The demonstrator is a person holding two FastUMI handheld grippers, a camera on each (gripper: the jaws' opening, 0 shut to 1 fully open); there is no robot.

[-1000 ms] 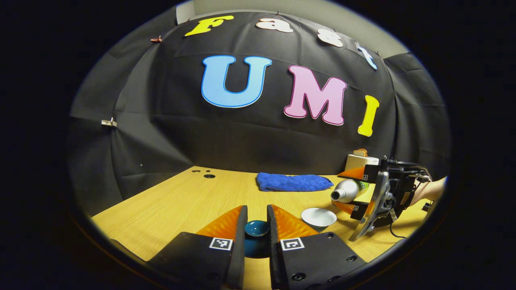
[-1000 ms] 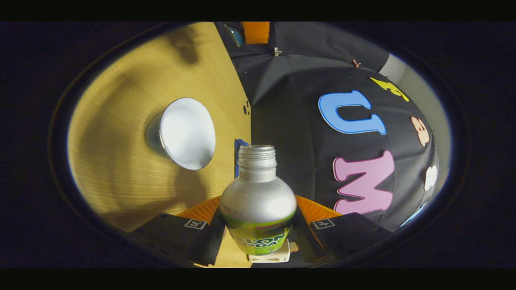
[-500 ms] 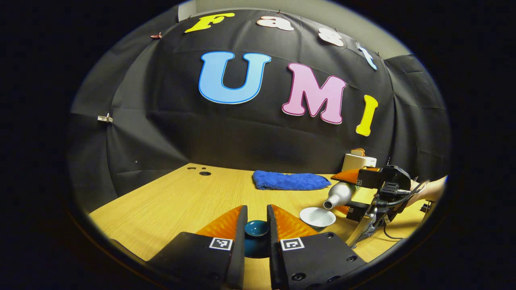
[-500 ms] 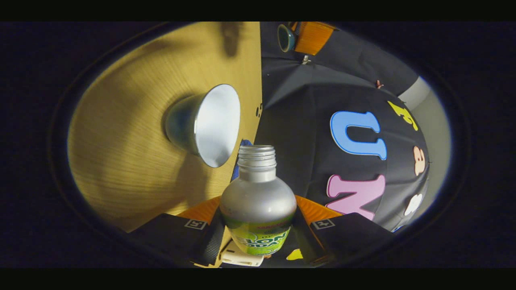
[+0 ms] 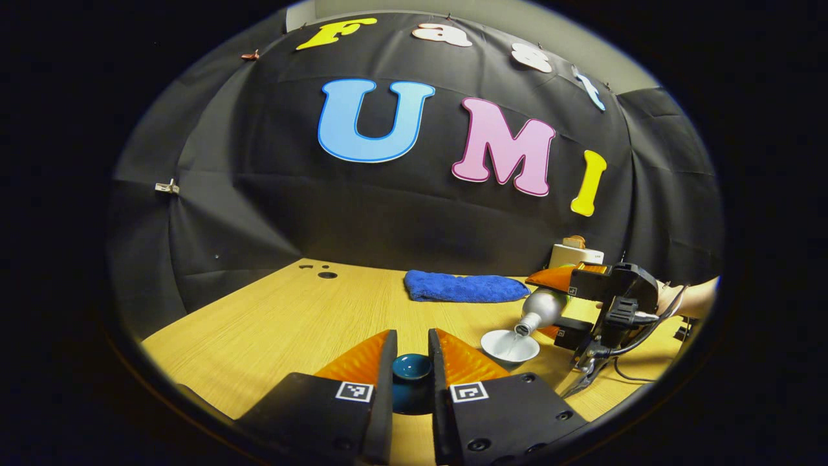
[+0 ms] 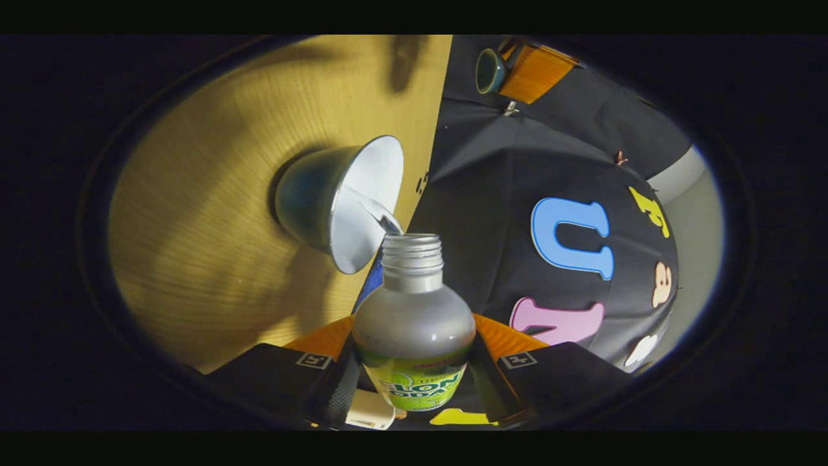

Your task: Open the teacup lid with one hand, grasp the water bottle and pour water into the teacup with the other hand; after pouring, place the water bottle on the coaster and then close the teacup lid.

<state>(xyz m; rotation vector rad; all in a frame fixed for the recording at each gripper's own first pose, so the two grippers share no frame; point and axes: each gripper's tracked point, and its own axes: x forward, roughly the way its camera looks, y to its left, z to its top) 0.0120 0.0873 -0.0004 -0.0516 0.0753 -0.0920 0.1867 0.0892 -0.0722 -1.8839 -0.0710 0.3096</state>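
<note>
My left gripper [image 5: 412,340] is shut on the teal teacup lid [image 5: 412,367], held above the table's near side. To its right the open teacup [image 5: 510,346], white inside, stands on the wooden table [image 5: 291,323]. My right gripper [image 5: 551,307] is shut on the silver water bottle [image 5: 541,309], tipped mouth-down over the cup. In the right gripper view the bottle [image 6: 414,323] sits between the right gripper [image 6: 414,336] fingers, and a thin stream of water [image 6: 381,221] runs from its mouth into the teacup [image 6: 336,200]. The left gripper [image 6: 527,68] and lid [image 6: 490,70] appear far off.
A folded blue towel [image 5: 466,287] lies at the back of the table. A white box [image 5: 576,254] stands behind the right gripper, near the wall. Small holes [image 5: 326,274] mark the table's far left. A person's hand [image 5: 695,304] holds the right gripper.
The right gripper has tilted the bottle further down over the teacup, and water now streams into the cup. The left gripper still holds the lid in nearly the same place.
</note>
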